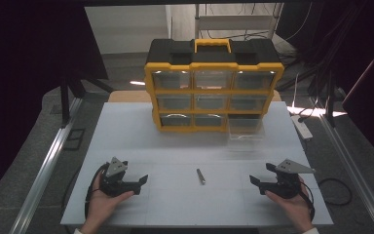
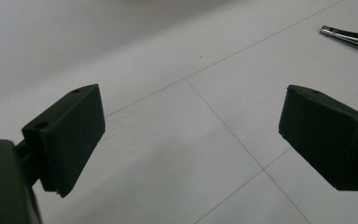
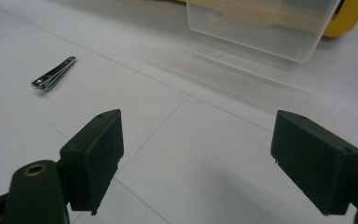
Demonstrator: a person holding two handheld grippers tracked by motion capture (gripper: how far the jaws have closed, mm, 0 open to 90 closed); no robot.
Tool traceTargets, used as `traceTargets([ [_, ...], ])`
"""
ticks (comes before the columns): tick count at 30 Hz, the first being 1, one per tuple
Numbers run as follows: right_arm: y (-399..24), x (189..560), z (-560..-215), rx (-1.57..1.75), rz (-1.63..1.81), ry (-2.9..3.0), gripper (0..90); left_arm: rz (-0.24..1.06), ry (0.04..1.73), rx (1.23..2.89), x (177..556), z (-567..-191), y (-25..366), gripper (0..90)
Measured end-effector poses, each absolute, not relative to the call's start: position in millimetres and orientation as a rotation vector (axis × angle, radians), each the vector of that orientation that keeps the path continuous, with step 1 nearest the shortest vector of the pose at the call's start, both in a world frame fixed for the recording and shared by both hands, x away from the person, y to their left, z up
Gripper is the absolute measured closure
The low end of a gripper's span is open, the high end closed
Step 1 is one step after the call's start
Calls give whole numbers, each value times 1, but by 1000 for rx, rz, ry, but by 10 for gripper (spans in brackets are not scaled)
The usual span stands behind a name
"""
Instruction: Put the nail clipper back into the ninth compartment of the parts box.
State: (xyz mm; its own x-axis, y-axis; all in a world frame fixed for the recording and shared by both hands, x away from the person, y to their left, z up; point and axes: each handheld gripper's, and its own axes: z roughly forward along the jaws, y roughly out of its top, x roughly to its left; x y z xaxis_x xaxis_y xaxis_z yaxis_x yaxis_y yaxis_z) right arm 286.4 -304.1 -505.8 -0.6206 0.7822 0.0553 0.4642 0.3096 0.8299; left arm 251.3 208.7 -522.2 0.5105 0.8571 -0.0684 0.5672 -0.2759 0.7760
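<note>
A small metal nail clipper (image 1: 201, 176) lies on the white table (image 1: 126, 131) between the two grippers; it also shows as the nail clipper (image 2: 349, 37) and nail clipper (image 3: 53, 73). My left gripper (image 1: 139, 184) rests low at the table's front left, open, jaws wide with nothing between them (image 2: 191, 140). My right gripper (image 1: 256, 185) rests at the front right, open and empty too (image 3: 196, 161). A clear plastic drawer (image 1: 246, 128) is pulled out of the bottom-right slot of a yellow and black organizer (image 1: 213, 87); the clear drawer (image 3: 261, 23) stands ahead of the right gripper.
The organizer holds several clear drawers and has a yellow handle (image 1: 213, 45) on top. A power strip (image 1: 304, 127) lies past the table's right edge. Metal rails run along both sides of the table.
</note>
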Motion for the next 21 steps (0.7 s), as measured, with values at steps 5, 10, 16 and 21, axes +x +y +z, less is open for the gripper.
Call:
traceTargets([
  [5,-301,286,-506,1110,1224,2240,177,479,1157,1983,251,-523,208,80],
  [10,-297,282,-504,1091,1205,2243,177,478,1149,1985,248,-523,209,80],
  [16,-295,283,-504,1082,1194,2245,175,485,1148,1979,247,-521,209,79],
  [21,-290,284,-501,1076,1180,2259,173,475,1139,1996,247,-522,208,78],
])
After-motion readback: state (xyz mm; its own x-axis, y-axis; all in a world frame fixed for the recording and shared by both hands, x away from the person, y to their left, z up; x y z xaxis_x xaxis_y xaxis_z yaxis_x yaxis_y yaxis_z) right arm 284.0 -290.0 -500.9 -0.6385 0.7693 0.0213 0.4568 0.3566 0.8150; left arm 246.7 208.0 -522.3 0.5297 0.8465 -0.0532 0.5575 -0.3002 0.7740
